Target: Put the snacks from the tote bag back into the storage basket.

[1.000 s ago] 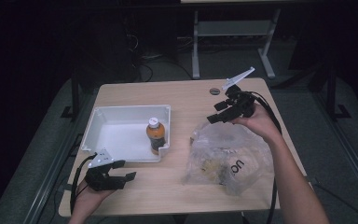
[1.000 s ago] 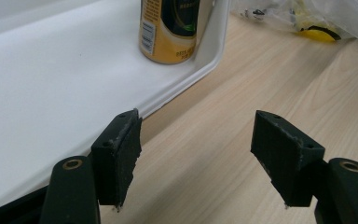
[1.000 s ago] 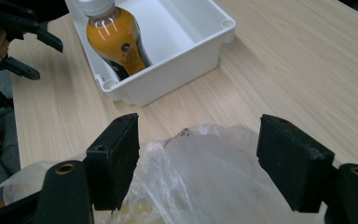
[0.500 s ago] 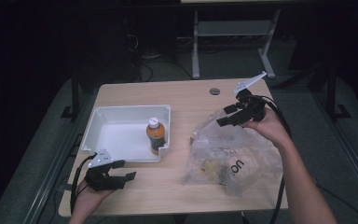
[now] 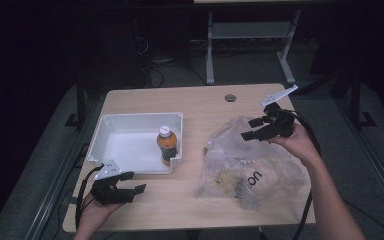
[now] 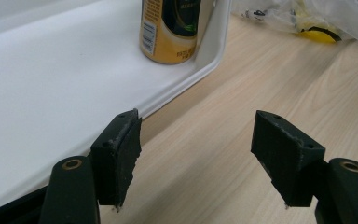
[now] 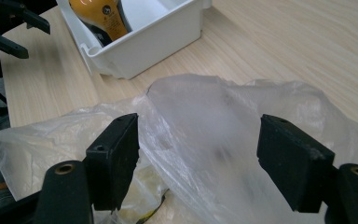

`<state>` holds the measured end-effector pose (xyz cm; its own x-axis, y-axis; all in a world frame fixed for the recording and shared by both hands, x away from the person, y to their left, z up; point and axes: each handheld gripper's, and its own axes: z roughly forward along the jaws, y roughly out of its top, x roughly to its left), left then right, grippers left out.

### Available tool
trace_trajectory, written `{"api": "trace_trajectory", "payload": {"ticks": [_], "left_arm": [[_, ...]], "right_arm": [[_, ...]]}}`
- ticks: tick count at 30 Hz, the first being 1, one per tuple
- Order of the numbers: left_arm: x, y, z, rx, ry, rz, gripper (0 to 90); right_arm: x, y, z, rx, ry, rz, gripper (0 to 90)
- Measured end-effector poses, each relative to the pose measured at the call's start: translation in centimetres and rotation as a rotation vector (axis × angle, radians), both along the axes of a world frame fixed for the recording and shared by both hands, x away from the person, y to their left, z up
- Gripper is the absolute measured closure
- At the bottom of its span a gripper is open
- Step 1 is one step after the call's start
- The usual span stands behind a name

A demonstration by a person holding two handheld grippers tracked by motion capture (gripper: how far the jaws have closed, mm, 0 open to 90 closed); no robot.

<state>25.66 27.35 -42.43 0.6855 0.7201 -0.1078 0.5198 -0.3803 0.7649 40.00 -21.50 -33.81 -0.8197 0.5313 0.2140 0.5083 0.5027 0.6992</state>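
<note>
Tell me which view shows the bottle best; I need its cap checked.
The high view: the whole bottle stands upright in the white tray, cap on. The left gripper view gives its lower label; the right gripper view gives part of its orange body.

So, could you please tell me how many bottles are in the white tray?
1: a bottle stands upright in the white tray, at its corner nearest the plastic bag; the bag might hide others.

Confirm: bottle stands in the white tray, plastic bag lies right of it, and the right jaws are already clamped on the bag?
Not clamped. In the right gripper view the right gripper has its jaws wide open above the plastic bag, not pressing it. The bottle does stand in the white tray, bag to its right.
</note>
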Motion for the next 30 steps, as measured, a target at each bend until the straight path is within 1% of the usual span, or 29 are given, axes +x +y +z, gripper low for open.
{"api": "trace_trajectory", "payload": {"ticks": [7,8,11,19,24,25,30], "left_arm": [[0.0,-0.1,-0.1,-0.001,0.001,-0.001,32.2],[0.0,-0.1,-0.1,-0.002,0.002,0.0,32.2],[0.0,-0.1,-0.1,-0.001,0.002,-0.001,32.2],[0.0,-0.2,-0.1,0.005,0.003,-0.004,32.2],[0.0,-0.2,-0.1,0.001,0.004,-0.003,32.1],[0.0,-0.2,-0.2,0.0,0.004,-0.003,32.1],[0.0,-0.2,-0.2,-0.002,0.006,-0.001,32.0]], "right_arm": [[-0.5,-1.3,-1.3,0.01,0.009,-0.018,28.8],[-0.7,-1.5,-1.5,0.013,0.017,-0.024,28.8],[-1.0,-2.2,-1.9,0.026,0.019,-0.035,28.9],[-1.9,-3.4,-2.4,0.044,0.013,-0.045,28.9],[-2.6,-4.1,-2.9,0.043,0.012,-0.05,28.8],[-2.7,-4.2,-3.0,0.044,0.004,-0.05,28.9],[-3.6,-4.9,-3.3,0.047,-0.001,-0.058,28.9]]}}
